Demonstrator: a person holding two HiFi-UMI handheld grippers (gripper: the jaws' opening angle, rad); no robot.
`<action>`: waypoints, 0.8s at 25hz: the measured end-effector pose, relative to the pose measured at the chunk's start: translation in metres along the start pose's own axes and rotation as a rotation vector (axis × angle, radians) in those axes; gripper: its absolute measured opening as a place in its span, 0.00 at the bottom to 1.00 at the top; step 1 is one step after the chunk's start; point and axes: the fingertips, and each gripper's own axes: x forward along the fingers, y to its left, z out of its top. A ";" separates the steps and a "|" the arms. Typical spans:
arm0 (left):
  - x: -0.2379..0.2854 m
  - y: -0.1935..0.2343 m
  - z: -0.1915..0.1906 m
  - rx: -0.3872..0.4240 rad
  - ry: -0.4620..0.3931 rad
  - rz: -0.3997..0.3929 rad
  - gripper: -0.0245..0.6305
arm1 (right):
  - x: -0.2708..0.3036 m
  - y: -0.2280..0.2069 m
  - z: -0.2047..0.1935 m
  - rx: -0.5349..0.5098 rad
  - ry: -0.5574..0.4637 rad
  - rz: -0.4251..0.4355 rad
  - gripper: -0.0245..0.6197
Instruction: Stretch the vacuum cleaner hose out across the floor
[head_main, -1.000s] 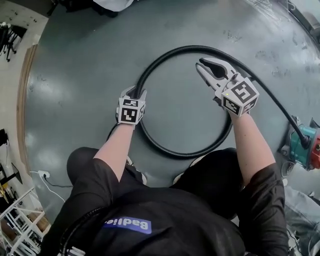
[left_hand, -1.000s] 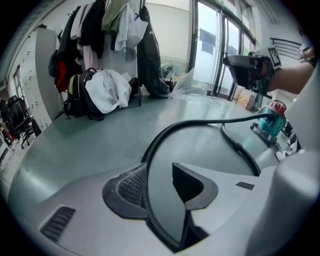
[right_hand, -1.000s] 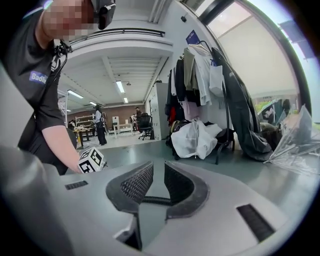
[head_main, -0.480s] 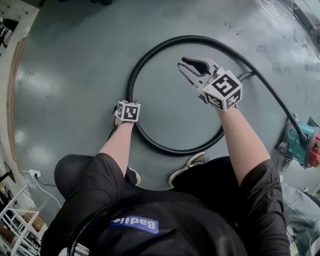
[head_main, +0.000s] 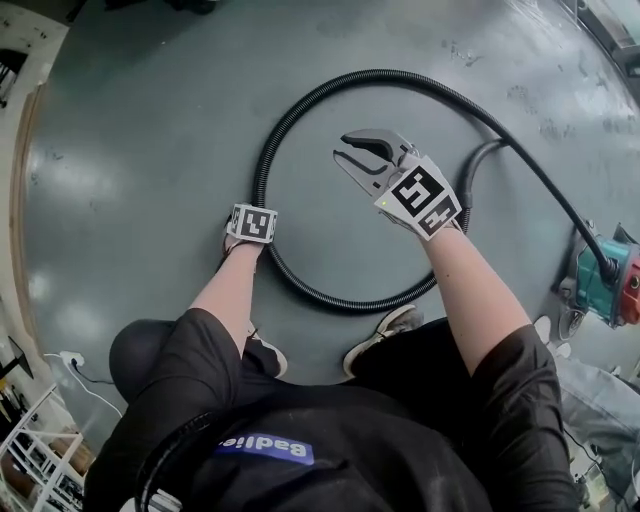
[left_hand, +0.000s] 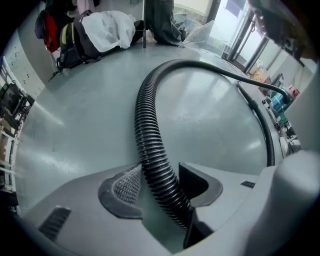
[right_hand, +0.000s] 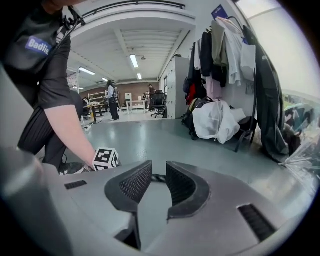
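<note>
Hose (head_main: 262, 170), black, ribbed, looped on floor (head_main: 150, 150), loose inside left tool (left_hand: 160, 182), jaws just narrowing; right tool (head_main: 342, 147) empty, just widening.

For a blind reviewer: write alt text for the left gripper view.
A black ribbed hose lies between the parted jaws of the left gripper, which have just been closing, and curves away in a loop across the grey floor. Bags and clothing sit by the far wall.

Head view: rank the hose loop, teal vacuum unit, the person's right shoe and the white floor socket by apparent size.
1. hose loop
2. teal vacuum unit, cut off at the frame edge
3. right shoe, partly hidden by the leg
4. white floor socket
</note>
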 end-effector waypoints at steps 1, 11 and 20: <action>-0.009 0.002 0.002 0.021 0.006 0.005 0.40 | 0.004 0.002 0.001 -0.019 0.003 0.004 0.15; -0.163 0.008 0.081 0.315 -0.104 -0.059 0.40 | 0.063 0.039 0.033 -0.379 0.070 0.133 0.29; -0.316 -0.020 0.117 0.519 -0.271 -0.152 0.40 | 0.072 0.066 0.115 -0.780 0.045 0.096 0.42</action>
